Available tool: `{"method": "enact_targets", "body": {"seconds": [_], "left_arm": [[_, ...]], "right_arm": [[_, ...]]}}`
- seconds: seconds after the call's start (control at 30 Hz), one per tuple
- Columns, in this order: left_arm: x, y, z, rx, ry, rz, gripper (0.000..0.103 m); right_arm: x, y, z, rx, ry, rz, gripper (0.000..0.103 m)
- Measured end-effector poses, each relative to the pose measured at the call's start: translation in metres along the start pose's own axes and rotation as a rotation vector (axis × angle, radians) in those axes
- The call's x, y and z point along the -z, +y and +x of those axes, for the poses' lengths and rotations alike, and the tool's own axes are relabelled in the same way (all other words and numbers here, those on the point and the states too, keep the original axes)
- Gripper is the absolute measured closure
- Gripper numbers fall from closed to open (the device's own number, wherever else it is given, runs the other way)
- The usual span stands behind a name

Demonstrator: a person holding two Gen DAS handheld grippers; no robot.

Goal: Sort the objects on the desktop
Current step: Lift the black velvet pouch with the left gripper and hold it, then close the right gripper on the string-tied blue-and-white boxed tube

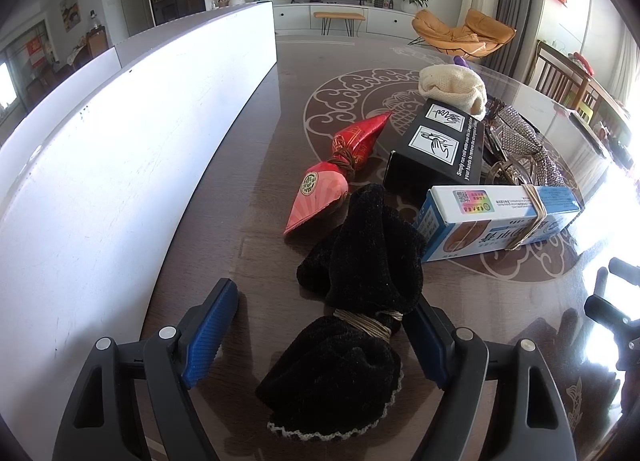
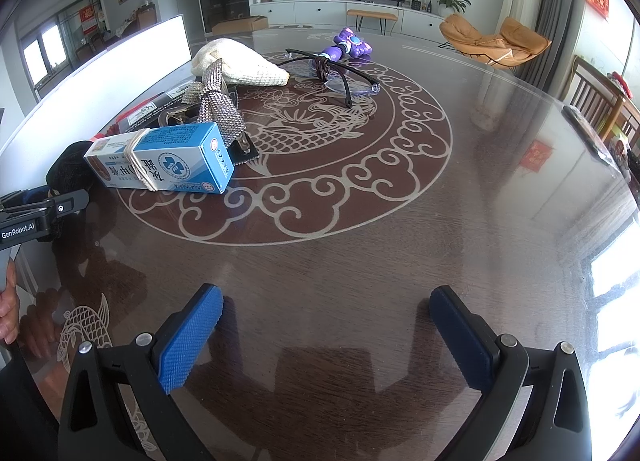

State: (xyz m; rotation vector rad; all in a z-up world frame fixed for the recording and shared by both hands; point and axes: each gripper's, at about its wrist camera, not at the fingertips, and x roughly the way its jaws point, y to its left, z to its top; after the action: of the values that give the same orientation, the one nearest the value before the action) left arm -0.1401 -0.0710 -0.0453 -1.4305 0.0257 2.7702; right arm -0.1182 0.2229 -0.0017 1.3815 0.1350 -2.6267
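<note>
A black velvet cloth, tied at its middle with pale string, lies on the dark table between the fingers of my left gripper. The gripper is open: its left pad stands clear of the cloth and its right pad is right against the tied waist. Beyond the cloth lie a red twisted packet, a black box and a blue-and-white box with a rubber band round it. My right gripper hangs open over bare table with nothing between its fingers.
A tall white panel runs along the table's left side. Farther back lie a cream knitted cloth, a sparkly strap, tied spectacles and a purple toy. A hand shows at the left edge.
</note>
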Motion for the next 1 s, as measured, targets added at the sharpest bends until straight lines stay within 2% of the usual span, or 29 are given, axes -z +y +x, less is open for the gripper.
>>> {"method": "enact_targets", "body": {"seconds": [0.07,0.13,0.27,0.4,0.47,0.53,0.7,0.77,0.83,0.87,0.97,1.0], "left_arm": [[0.000,0.000,0.000,0.000,0.000,0.001,0.022],[0.000,0.000,0.000,0.000,-0.001,-0.001,0.022],[-0.002,0.001,0.001,0.000,0.000,-0.004,0.022],[-0.003,0.000,0.001,-0.001,0.001,-0.005,0.022],[-0.004,0.000,0.001,-0.002,0.002,-0.006,0.022],[-0.004,0.000,0.001,-0.002,0.002,-0.006,0.022],[-0.004,0.000,0.002,-0.001,0.001,-0.005,0.022],[-0.004,0.000,0.002,-0.002,0.001,-0.005,0.021],[-0.007,-0.002,0.004,0.000,0.002,-0.002,0.019],[-0.007,-0.003,0.003,-0.001,0.002,0.001,0.018],[-0.006,-0.001,0.002,0.002,0.003,0.000,0.018],[-0.006,0.000,0.002,0.004,0.003,-0.001,0.018]], "right_arm": [[-0.007,0.002,-0.004,-0.065,-0.001,-0.018,0.001],[-0.019,0.012,-0.018,-0.085,-0.063,-0.073,0.001],[-0.052,0.047,-0.040,-0.160,-0.124,-0.276,0.001],[-0.073,0.093,-0.030,-0.199,-0.100,-0.533,0.001],[-0.078,0.117,-0.016,-0.193,-0.071,-0.659,0.008],[-0.083,0.136,-0.001,-0.201,-0.023,-0.748,0.030],[-0.092,0.158,0.023,-0.191,0.027,-0.858,0.034],[-0.096,0.159,0.022,-0.215,0.047,-0.846,0.044],[-0.095,0.158,0.018,-0.252,0.081,-0.845,0.073],[-0.093,0.159,0.016,-0.266,0.108,-0.852,0.073],[-0.079,0.160,0.012,-0.229,0.115,-0.899,0.078],[-0.077,0.157,0.010,-0.233,0.117,-0.880,0.079]]}}
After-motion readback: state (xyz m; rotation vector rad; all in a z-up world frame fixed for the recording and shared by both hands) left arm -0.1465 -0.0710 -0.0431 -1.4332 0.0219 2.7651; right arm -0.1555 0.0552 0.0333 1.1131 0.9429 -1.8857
